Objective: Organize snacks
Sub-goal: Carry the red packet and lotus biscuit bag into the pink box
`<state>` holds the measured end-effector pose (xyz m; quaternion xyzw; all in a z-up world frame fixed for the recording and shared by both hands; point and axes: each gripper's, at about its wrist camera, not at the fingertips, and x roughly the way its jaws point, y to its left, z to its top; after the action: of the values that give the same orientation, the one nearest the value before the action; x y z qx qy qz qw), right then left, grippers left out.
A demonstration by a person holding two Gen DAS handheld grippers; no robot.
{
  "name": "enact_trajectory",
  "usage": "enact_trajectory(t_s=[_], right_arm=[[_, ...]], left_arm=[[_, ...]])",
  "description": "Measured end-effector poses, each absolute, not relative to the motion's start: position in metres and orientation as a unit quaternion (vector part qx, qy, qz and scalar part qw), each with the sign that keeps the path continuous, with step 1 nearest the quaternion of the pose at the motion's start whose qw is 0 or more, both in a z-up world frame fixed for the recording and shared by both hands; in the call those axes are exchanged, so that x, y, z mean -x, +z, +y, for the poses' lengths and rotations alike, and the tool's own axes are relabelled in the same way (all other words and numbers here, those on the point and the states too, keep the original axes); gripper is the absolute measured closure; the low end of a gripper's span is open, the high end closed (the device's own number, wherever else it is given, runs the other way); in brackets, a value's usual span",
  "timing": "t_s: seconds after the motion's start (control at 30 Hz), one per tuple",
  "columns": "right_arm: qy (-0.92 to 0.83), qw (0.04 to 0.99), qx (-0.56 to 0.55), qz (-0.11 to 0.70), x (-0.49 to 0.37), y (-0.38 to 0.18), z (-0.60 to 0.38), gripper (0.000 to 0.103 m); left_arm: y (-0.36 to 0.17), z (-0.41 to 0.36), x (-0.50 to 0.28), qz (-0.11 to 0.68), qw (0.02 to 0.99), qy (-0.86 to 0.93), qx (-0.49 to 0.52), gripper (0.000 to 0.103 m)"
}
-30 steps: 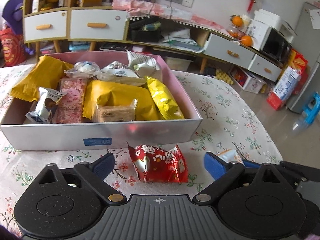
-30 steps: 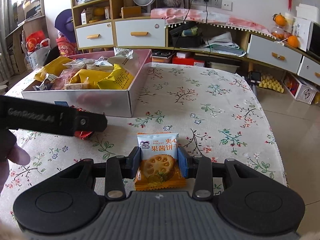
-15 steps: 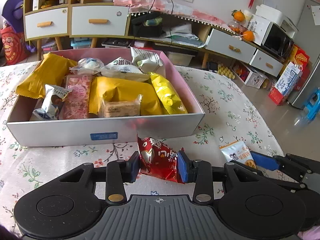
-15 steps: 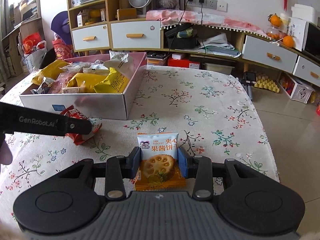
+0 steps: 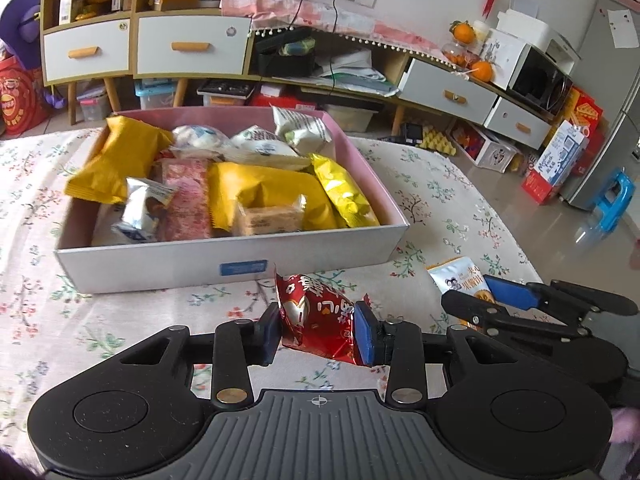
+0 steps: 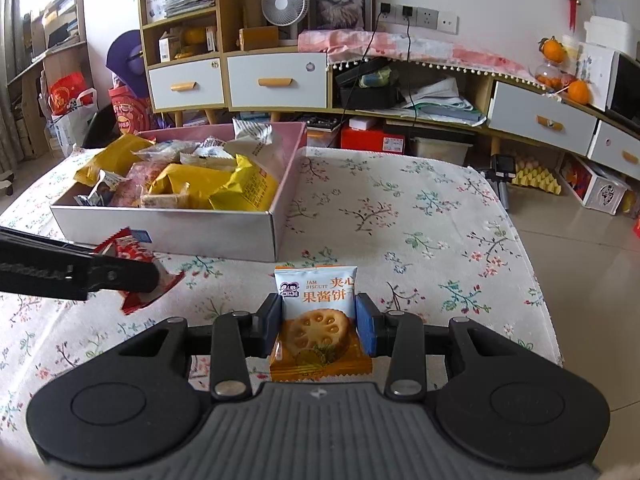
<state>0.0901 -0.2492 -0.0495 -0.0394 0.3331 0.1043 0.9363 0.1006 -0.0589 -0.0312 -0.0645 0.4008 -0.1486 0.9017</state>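
Now the left hand-held gripper (image 5: 316,334) squeezes the red snack bag (image 5: 314,320) just in front of the box (image 5: 240,258), likely ready to lift it in with the other snacks. Its long side tips up toward the box. The right hand-held gripper (image 6: 316,322) pinches the jam biscuit pack (image 6: 316,316) above the worktop (image 6: 420,216), long side pointing away.

Box (image 5: 160,264): white-grey outside, pink inside, blue label on front wall.
Bench cloth (image 5: 440,200): cream, printed with dark branches and small red and green flowers.
In the box: yellow packets (image 5: 256,188), pink patterned packet (image 5: 186,196), white packets (image 5: 260,144).
Before the box: red foil packet (image 5: 316,320), white lettering.
Right of the box: biscuit packet (image 6: 316,312), white over orange.
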Motion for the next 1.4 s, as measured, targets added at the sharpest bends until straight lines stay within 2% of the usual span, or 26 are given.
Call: enact_trajectory(t_s=[0.43,0.8,1.17,1.4], right_arm=[[0.123,0.941,0.024,0.315,-0.095,-0.033,-0.219,0.067],[0.14,0.945,-0.015,0.295,-0.11,-0.014,-0.183,0.067],[0.12,0.945,-0.079,0.293,-0.136,-0.013,-0.163,0.067],[0.116,0.946,-0.059,0.297,-0.154,-0.018,-0.149,0.067]], left_arm=[[-0.003,-0.007,-0.091,0.355,0.923,-0.133,0.059,0.068],[0.0,0.04,-0.112,0.335,0.934,-0.084,0.096,0.068],[-0.012,0.04,-0.133,0.319,0.947,-0.03,0.012,0.068],[-0.024,0.024,-0.146,0.322,0.945,-0.036,-0.046,0.068]])
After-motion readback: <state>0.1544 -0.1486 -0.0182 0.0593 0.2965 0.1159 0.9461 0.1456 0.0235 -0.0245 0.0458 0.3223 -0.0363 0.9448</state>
